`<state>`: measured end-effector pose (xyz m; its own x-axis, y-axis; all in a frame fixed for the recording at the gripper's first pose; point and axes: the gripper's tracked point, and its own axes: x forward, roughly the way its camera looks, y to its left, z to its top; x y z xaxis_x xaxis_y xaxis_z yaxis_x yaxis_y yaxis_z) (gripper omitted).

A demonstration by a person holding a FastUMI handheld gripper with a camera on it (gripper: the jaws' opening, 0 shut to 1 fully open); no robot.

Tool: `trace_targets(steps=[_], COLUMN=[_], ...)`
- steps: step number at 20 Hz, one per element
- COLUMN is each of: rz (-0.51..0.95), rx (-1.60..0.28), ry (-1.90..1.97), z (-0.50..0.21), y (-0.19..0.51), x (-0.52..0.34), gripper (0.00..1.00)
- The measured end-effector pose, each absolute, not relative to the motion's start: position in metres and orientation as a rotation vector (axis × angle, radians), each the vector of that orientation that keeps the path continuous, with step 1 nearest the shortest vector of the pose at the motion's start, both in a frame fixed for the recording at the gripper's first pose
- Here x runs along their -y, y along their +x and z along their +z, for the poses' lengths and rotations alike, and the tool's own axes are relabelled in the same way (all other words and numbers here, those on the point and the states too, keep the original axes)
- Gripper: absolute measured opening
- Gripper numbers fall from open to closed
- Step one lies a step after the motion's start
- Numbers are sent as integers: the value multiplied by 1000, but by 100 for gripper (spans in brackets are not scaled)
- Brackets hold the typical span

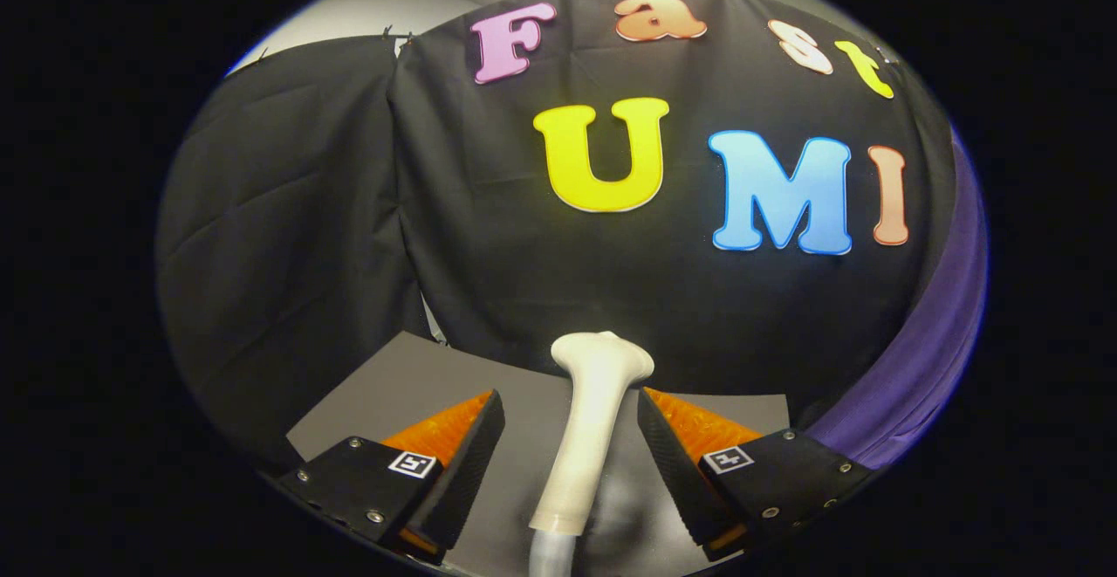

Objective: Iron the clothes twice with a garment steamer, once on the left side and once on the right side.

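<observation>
Gripper (pixel 571 437) fingers standing apart either side of the steamer (pixel 586 424) handle, not pressing it; steamer lying lengthwise between them, head pointing away, purple garment (pixel 934 333) hanging off to the steamer's right

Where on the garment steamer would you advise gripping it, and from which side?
Grip the garment steamer on its slim handle below the flared head, probably straight from here: the gripper is open, fingers either side of the handle, neither touching.
</observation>
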<state>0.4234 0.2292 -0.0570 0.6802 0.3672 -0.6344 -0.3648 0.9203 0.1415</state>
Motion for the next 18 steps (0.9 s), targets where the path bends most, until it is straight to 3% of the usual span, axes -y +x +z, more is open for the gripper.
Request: trace_targets(steps=[7,10,13,18], rz=[374,370,374,377], rx=[-834,-869,-925,-974], ry=[-83,-68,5,36], z=[-102,-107,-113,-118], y=[431,434,430,425], x=[-224,-221,-224,-226], gripper=[94,81,60,50])
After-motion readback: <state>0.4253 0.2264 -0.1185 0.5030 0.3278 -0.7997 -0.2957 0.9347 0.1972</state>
